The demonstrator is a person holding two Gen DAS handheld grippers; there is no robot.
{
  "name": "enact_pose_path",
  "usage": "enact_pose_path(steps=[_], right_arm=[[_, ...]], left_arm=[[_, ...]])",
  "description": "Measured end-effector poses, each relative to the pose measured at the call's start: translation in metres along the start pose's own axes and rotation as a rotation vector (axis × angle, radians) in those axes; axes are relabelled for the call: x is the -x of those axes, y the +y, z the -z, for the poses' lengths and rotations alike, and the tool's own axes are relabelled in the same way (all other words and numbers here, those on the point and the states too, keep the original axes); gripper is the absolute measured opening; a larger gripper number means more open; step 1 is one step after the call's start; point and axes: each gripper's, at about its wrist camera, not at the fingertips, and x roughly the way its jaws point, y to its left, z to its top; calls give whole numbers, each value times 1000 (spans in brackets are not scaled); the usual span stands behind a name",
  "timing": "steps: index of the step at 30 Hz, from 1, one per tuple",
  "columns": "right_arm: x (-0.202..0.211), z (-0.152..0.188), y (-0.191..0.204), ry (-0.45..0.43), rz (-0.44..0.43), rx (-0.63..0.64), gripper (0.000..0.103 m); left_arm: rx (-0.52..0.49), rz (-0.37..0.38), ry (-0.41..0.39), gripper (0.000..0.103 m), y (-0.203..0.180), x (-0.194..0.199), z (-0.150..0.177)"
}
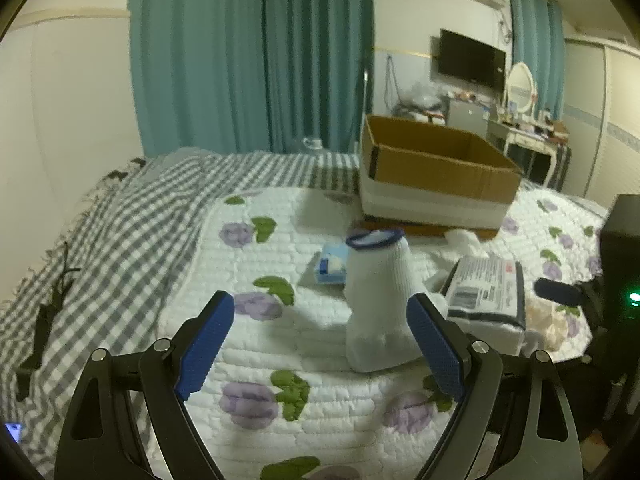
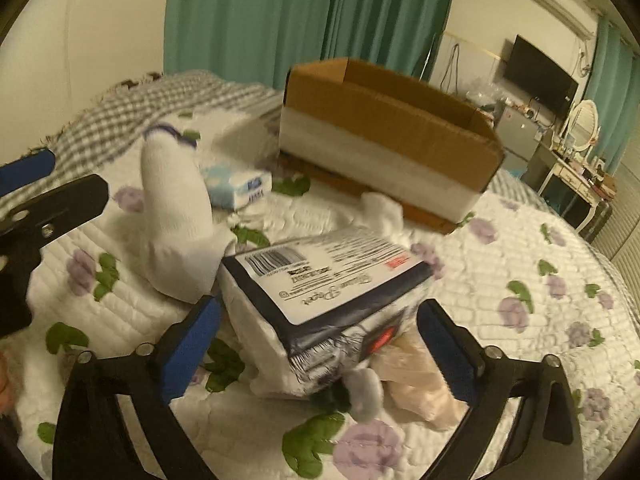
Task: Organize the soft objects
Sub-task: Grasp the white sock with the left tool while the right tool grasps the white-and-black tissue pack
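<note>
A white sock with a blue cuff (image 1: 376, 300) stands up from the floral quilt; it also shows in the right wrist view (image 2: 176, 216). My left gripper (image 1: 320, 344) is open, the sock just inside its right finger. My right gripper (image 2: 320, 344) is open around a white tissue pack with a dark-edged label (image 2: 328, 300), also in the left wrist view (image 1: 486, 294). A small blue tissue packet (image 1: 330, 268) lies behind the sock. An open cardboard box (image 1: 436, 168) stands farther back. A beige cloth (image 2: 416, 388) lies under the pack.
The white quilt with purple flowers (image 1: 280, 360) covers the bed, a grey checked blanket (image 1: 120, 220) to the left. A white cloth (image 2: 380, 208) lies at the box's foot. Teal curtains, a television and a dressing table stand behind.
</note>
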Motion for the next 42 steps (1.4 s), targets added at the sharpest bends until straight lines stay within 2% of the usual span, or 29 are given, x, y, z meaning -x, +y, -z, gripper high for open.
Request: enact_pose_path(steps=[4, 6, 9, 14, 16, 21, 27, 28, 29, 31, 35, 42], right_arm=[[-12, 1, -1, 12, -5, -11, 84], [-12, 2, -1, 8, -14, -1, 72], [-9, 1, 2, -6, -29, 12, 62], [4, -1, -6, -43, -30, 0, 50], [13, -4, -14, -69, 8, 3, 49], [31, -15, -45, -128, 33, -79, 49], [32, -16, -50, -128, 34, -91, 49], [32, -17, -49, -125, 33, -88, 49], [33, -16, -50, -125, 30, -86, 49], [35, -16, -50, -130, 26, -83, 49], [38, -16, -49, -136, 19, -79, 49], [63, -20, -49, -188, -2, -82, 49]], left_arm=[[-13, 15, 21, 90, -2, -9, 4], [-22, 18, 32, 90, -4, -12, 5], [-38, 24, 38, 90, -8, -15, 6], [-74, 42, 51, 90, -17, -21, 8], [-83, 52, 60, 89, -20, -23, 10], [-77, 130, 110, 88, -29, -38, 16], [-64, 167, 133, 87, -45, -60, 12], [-72, 151, 131, 85, -48, -64, 11], [-82, 138, 131, 74, -51, -69, 11], [-101, 117, 119, 69, -54, -76, 12], [-124, 122, 125, 51, -55, -79, 14], [-135, 138, 110, 48, -53, -58, 7]])
